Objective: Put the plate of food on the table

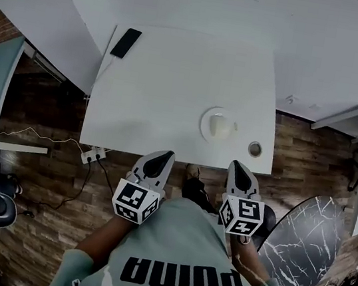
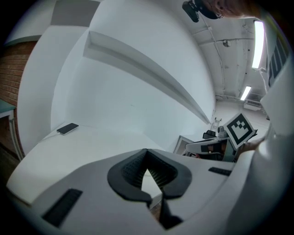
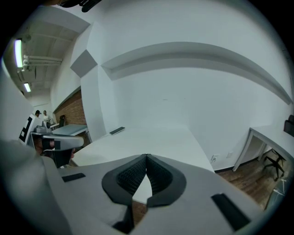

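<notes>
Both pinched shut and empty: left claw (image 1: 160, 159), right claw (image 1: 239, 170), at the near edge of the white rectangular table (image 1: 159, 95). Round white plate of pale food (image 1: 205, 124) sits on it, ahead of my right claw. Placing looks done to me; next I'd simply keep clear.

Head view, clearance around the white table (image 1: 158, 102). The left and centre of the top are bare and open to approach from the near edge, where the left gripper (image 1: 163, 157) and right gripper (image 1: 238, 167) stand. There are 3 obstacles on the top:
- 1 plate (image 1: 219, 125), right of centre
- 1 small round object (image 1: 255, 148), near the plate, toward the front right corner
- 1 phone (image 1: 125, 43) at the far left corner, its cable (image 1: 104, 61) running off the left edge

The wall (image 1: 253, 16) closes the far side. A marble-patterned tabletop (image 1: 305, 240) stands to the right, apart from the table.
</notes>
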The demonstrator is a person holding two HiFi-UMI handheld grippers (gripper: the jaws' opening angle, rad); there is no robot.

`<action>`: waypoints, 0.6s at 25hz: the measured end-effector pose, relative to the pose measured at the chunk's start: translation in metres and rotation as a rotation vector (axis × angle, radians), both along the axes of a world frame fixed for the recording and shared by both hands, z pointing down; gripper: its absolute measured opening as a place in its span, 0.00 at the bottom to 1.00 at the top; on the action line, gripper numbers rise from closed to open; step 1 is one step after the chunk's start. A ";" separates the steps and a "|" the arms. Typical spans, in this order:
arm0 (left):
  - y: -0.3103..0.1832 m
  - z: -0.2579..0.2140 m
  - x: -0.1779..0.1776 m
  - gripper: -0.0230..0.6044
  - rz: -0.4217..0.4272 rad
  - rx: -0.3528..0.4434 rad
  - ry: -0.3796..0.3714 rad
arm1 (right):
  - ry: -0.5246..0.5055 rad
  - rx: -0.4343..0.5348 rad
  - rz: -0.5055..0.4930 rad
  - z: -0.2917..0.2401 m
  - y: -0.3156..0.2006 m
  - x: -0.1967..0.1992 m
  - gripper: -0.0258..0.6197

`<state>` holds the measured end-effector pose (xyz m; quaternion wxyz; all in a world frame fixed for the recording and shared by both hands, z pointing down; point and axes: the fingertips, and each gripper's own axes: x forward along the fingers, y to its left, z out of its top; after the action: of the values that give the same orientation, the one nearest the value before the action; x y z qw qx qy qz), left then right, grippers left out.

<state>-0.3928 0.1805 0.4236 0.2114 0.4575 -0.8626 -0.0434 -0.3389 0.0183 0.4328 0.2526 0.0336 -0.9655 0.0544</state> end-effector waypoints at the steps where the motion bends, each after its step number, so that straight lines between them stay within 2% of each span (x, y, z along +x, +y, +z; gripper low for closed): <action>1: -0.008 0.002 -0.006 0.05 0.005 -0.002 0.011 | 0.008 -0.010 0.004 0.003 -0.008 -0.006 0.05; 9: -0.070 0.032 -0.050 0.05 0.010 -0.058 0.130 | 0.081 -0.096 0.007 0.040 -0.072 -0.051 0.05; 15: -0.099 0.064 -0.075 0.11 -0.013 -0.093 0.246 | 0.163 -0.175 -0.040 0.076 -0.098 -0.076 0.05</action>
<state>-0.4680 0.0816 0.4871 0.3364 0.4330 -0.8341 -0.0603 -0.4146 -0.0798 0.5089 0.3333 -0.0033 -0.9338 0.1303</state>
